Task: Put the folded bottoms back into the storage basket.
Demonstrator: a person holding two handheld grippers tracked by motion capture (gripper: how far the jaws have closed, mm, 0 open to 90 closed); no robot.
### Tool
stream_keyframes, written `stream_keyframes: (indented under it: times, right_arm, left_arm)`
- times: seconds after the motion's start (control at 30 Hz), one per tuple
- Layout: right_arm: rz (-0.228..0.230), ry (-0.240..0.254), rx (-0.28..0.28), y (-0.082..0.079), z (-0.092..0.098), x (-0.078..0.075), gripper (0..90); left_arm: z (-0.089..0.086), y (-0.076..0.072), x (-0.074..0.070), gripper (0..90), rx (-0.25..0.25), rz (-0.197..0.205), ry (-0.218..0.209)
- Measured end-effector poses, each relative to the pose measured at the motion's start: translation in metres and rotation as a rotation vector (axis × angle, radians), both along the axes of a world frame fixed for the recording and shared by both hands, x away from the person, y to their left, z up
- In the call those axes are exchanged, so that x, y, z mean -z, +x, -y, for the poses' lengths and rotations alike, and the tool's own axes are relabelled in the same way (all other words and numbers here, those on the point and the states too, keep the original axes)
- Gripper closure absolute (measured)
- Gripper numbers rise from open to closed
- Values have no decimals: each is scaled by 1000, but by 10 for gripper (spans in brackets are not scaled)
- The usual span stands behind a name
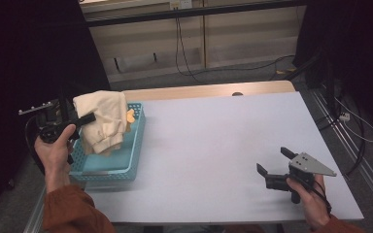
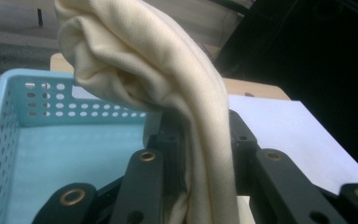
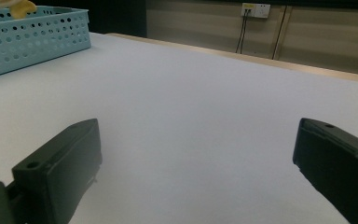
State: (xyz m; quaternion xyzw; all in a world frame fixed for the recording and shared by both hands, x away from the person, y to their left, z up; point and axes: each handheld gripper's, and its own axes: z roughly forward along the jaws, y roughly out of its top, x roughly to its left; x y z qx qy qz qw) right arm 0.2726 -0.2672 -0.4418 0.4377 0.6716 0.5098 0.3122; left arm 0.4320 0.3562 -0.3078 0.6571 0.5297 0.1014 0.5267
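Note:
A cream cloth (image 1: 103, 119) hangs bunched over the light blue perforated basket (image 1: 137, 141) at the table's left edge. My left gripper (image 1: 85, 119) is shut on the cloth (image 2: 168, 88), whose folds run down between the black jaws; the basket's wall (image 2: 9, 121) lies below. A small yellow-orange item (image 1: 130, 115) pokes out beside the cloth at the basket's far side. At the near right of the table my right gripper (image 1: 272, 161) is open, its jaws wide apart over bare white tabletop (image 3: 191, 121) with nothing between them.
The white table surface (image 1: 223, 136) spreads between the basket and the right gripper. A wooden strip (image 1: 209, 90) runs along the far edge. Cables (image 1: 184, 53) and a wall socket (image 3: 256, 9) lie beyond the table. The basket's corner (image 3: 32, 37) appears in the right gripper view.

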Motion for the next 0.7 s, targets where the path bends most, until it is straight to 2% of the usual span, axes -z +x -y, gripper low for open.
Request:
stream_keyframes:
  times: [0.4, 0.57, 0.7]
  right_arm:
    - [1, -2, -1, 0, 0, 0, 10]
    - [0, -1, -2, 0, 0, 0, 10]
    - [-2, 1, 0, 0, 0, 0, 10]
  left_arm:
    - [-2, 9, 15, 727, 1, -52, 7]
    - [-1, 14, 24, 726, 3, -94, 22]
    - [-3, 16, 29, 726, -8, -110, 19]
